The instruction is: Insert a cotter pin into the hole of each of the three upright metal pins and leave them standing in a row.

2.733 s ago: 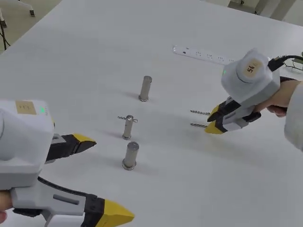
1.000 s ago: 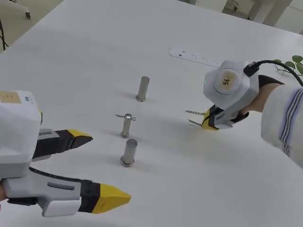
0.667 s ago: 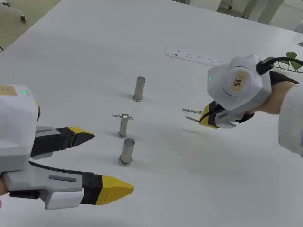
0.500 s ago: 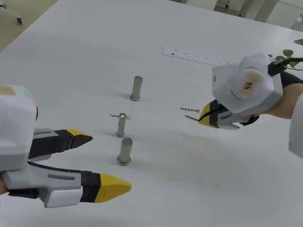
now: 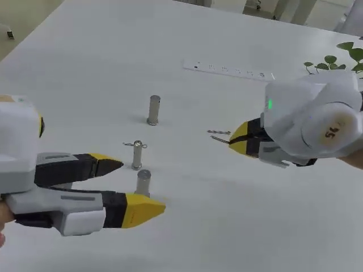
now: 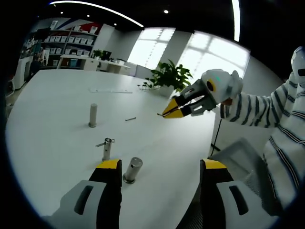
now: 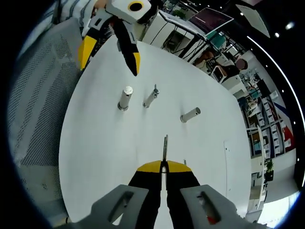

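Three upright metal pins stand in a row on the white table: the far pin (image 5: 153,109), the middle pin (image 5: 136,154) with a cotter pin through its top, and the near pin (image 5: 143,182). My left gripper (image 5: 133,187) is open beside the near pin (image 6: 132,170), its jaws apart around nothing. My right gripper (image 5: 244,140) is shut on a cotter pin (image 7: 165,145), held above the table to the right of the row. A second cotter pin (image 5: 218,132) lies on the table just beyond it. The right gripper view looks along the held pin toward the row (image 7: 151,97).
A white power strip (image 5: 229,69) lies at the back of the table, with a green plant (image 5: 334,59) at the far right. A grey mesh chair (image 7: 28,119) stands by the table's near edge. A person's striped sleeve (image 6: 281,119) is behind the right gripper.
My right gripper has shut on one of the two loose cotter pins and lifted it off the table. The left gripper has stayed open. The head camera has shifted.
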The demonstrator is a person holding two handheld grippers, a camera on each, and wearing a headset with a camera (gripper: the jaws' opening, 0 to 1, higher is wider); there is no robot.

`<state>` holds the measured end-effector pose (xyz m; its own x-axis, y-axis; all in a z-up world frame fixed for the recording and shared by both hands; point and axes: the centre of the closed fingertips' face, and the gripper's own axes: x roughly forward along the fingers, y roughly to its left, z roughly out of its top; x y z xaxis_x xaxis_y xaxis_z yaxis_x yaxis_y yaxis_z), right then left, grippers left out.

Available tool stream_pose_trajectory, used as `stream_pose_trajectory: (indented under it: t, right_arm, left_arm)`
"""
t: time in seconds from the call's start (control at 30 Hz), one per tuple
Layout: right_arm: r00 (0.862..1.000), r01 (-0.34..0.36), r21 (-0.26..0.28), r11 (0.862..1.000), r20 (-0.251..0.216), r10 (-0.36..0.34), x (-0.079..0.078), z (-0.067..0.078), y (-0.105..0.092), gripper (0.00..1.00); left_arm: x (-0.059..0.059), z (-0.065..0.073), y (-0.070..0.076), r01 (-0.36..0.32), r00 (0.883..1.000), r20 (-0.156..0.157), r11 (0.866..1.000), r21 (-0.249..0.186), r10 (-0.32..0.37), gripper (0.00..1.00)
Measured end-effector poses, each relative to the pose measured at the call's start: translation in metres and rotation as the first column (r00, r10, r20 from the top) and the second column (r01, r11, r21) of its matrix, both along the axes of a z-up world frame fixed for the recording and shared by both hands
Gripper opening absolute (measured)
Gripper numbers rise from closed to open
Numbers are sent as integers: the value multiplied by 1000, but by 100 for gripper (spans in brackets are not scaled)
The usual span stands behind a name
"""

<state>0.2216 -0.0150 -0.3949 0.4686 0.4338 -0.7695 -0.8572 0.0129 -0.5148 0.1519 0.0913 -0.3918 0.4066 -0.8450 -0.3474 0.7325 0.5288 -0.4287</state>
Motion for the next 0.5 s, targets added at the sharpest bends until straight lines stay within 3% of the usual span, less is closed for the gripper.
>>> stream_pose_trajectory:
  t: [0.27, 0.5]
  right_arm:
    - [998, -65, 60, 996, 22, 64, -19, 16, 34, 0]
    - [994, -105, 80, 991, 31, 103, -33, 19, 50, 0]
  left_arm:
    - [4, 5, -13, 29, 999, -35, 999, -38, -31, 59]
    - [14, 19, -20, 10, 998, -60, 991, -135, -18, 48]
